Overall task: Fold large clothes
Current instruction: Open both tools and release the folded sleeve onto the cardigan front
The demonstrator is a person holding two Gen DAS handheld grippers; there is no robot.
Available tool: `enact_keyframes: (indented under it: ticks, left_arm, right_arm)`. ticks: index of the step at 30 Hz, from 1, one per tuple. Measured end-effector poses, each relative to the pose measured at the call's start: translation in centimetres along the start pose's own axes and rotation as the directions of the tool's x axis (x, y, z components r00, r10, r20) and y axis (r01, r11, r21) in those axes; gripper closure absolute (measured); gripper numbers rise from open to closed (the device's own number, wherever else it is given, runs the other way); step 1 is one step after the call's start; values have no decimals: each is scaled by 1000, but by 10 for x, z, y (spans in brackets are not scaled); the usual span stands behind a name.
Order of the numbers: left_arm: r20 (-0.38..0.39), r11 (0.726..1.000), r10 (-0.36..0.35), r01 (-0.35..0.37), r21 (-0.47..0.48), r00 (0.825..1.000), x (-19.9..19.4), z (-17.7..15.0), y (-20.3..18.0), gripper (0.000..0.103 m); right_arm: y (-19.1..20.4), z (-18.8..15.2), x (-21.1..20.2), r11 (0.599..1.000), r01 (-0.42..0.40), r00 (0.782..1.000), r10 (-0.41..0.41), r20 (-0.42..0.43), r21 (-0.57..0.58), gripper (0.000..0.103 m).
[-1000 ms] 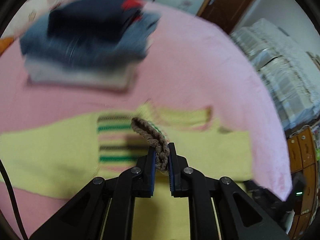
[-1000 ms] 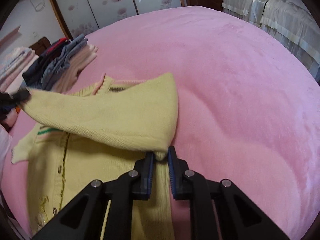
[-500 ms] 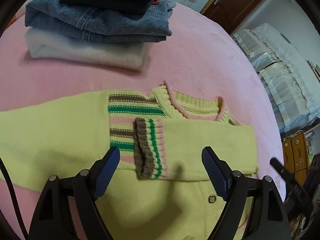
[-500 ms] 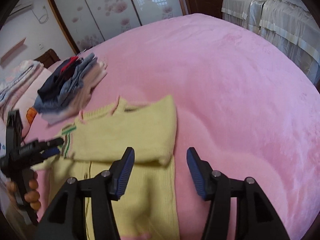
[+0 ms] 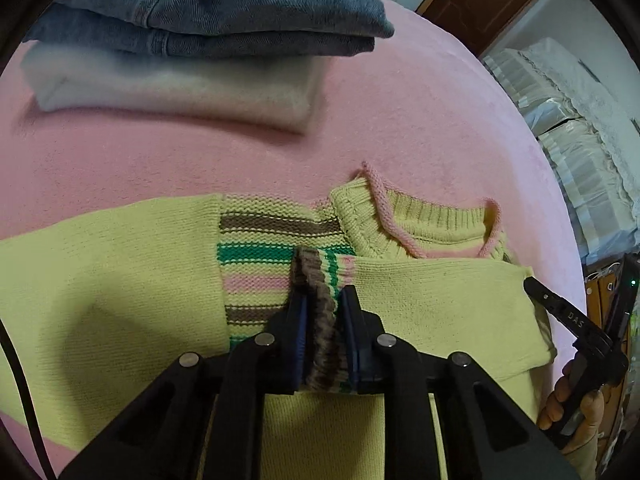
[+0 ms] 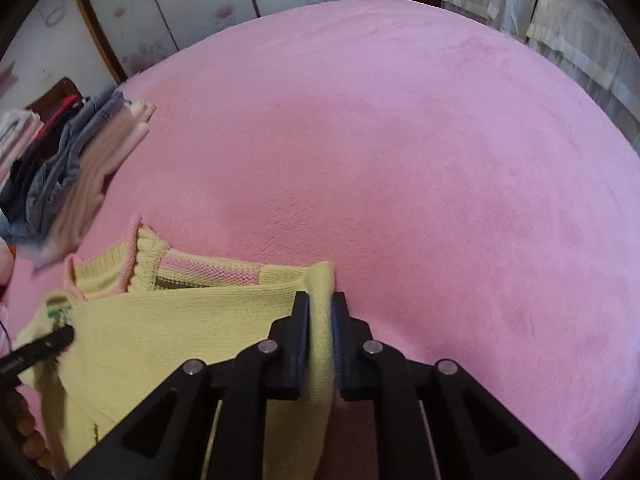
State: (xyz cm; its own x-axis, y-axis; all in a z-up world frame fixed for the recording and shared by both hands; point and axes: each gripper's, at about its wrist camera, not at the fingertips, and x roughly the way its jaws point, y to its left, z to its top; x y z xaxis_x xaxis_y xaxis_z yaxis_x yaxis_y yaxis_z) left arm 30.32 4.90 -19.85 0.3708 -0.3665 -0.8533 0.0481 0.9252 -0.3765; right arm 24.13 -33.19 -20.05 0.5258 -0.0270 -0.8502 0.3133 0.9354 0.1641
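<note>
Pink plush bedding covers the bed on which I work, with a flower-patterned wardrobe and a brown door behind it. Yellow knitted cardigan lies flat on the bedding, its pink-edged collar toward the far side and one sleeve folded across the chest. My left gripper has just closed; its blue pads now pinch the brown ribbed cuff of that folded sleeve, over the striped shoulder panel. My right gripper has likewise just closed and pinches the yellow fold at the cardigan's right edge, where the sleeve turns over at the shoulder. Stack of folded clothes sits on the bedding beyond the collar, well apart from it: denim on top of a pale knit. From the left wrist view, a hand holds the right gripper's handle at the right edge
</note>
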Motion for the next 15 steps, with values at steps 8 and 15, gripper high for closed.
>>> enact_keyframes:
  ticks: [8, 15]
  left_arm:
    - [45, 1000, -4, 4, -8, 999, -55, -12, -24, 24]
    - [62, 997, 17, -22, 76, 998, -45, -34, -65, 27]
  right_arm:
    - [29, -17, -73, 995, -21, 994, 32, 104, -96, 75]
    - [100, -53, -76, 961, -144, 986, 160, 52, -235, 76]
